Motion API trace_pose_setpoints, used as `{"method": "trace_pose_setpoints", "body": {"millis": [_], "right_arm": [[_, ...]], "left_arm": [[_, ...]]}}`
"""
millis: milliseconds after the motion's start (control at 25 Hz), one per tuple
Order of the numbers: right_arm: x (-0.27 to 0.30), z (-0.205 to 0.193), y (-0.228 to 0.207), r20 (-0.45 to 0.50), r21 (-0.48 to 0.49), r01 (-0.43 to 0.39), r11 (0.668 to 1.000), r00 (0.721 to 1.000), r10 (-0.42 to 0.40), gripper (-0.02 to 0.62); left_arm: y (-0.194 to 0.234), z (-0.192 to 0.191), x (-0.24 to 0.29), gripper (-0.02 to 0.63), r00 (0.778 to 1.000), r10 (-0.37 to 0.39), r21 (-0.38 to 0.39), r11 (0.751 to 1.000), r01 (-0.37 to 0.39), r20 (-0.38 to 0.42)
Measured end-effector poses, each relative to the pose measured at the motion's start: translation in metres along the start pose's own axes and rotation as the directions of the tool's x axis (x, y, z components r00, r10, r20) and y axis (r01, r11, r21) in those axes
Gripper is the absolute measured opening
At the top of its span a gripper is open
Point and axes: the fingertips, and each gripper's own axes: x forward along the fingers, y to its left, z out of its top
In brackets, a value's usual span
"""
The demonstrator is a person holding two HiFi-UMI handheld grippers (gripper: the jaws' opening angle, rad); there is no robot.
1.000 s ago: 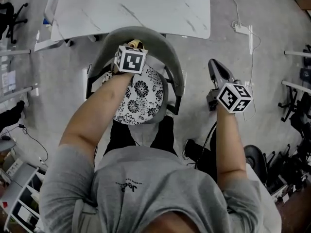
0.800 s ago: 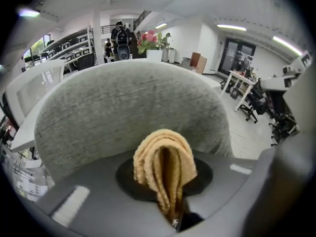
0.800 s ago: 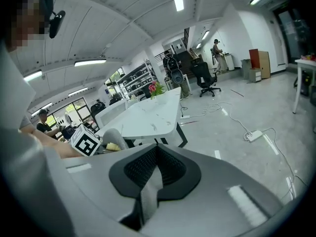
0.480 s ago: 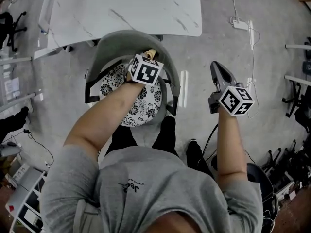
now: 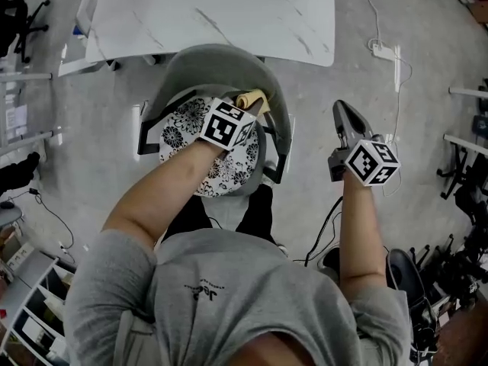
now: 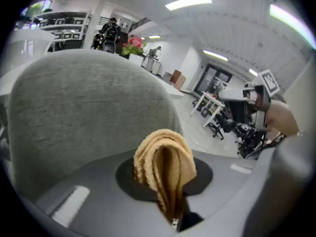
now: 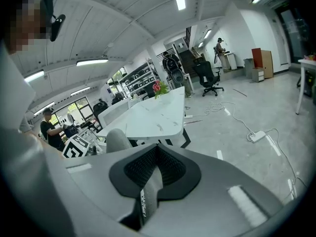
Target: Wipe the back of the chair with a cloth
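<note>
Two grippers in the head view: left gripper (image 5: 245,107) over the chair (image 5: 191,58), holding a tan cloth (image 5: 252,98) at the inner right side of the grey backrest, above the patterned seat (image 5: 183,132). Right gripper (image 5: 345,117) is out over the floor, well apart from the chair. White counter (image 5: 213,14) lies beyond.

Left gripper view: fingers (image 6: 98,196) clamped on the folded cloth (image 6: 165,164), backrest (image 6: 84,107) close behind; contact unclear.

Right gripper view: fingers (image 7: 212,186) pressed together, nothing between them; counter (image 7: 158,115) ahead.
</note>
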Motion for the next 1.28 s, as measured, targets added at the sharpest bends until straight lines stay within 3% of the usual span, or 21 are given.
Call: {"method": "trace_pose_setpoints", "body": {"millis": [80,160,360,520,640,760,1000,1160,1280], "right_arm": [[0.009,0.002,0.01,-0.011,-0.014,-0.013,1.0,1.0,0.013,0.003],[0.02,0.002,0.023,-0.02,-0.022,-0.026,0.999,0.999,0.025,0.003],[0.051,-0.005,0.065,-0.048,-0.038,-0.074,0.997,0.996,0.072,0.003],[0.07,-0.013,0.091,-0.072,-0.042,-0.106,0.994,0.992,0.102,0.003],[0.077,-0.015,0.101,-0.083,-0.047,-0.113,0.993,0.991,0.109,0.003],[0.078,-0.016,0.104,-0.084,-0.049,-0.107,0.993,0.991,0.103,0.003],[0.068,-0.018,0.093,-0.081,-0.048,-0.085,0.995,0.993,0.081,0.003],[0.058,-0.019,0.074,-0.077,-0.036,-0.061,0.997,0.995,0.059,0.003],[0.05,-0.017,0.06,-0.066,-0.027,-0.046,0.999,0.997,0.044,0.003]], "left_arm": [[0.03,-0.01,-0.024,0.109,0.998,0.052,-0.113,0.992,-0.047,0.043],[0.07,-0.027,-0.051,0.109,0.989,0.132,-0.233,0.966,-0.115,0.059],[0.16,-0.082,-0.116,0.109,0.945,0.323,-0.468,0.843,-0.265,0.046],[0.202,-0.119,-0.144,0.109,0.908,0.418,-0.576,0.744,-0.338,0.008],[0.223,-0.125,-0.149,0.109,0.89,0.456,-0.611,0.703,-0.364,-0.005],[0.233,-0.121,-0.143,0.109,0.886,0.462,-0.617,0.693,-0.373,-0.017],[0.234,-0.111,-0.127,0.109,0.882,0.469,-0.597,0.697,-0.397,-0.039],[0.229,-0.094,-0.108,0.109,0.886,0.46,-0.557,0.72,-0.413,-0.062],[0.221,-0.079,-0.09,0.109,0.894,0.442,-0.509,0.755,-0.413,-0.07]]}}
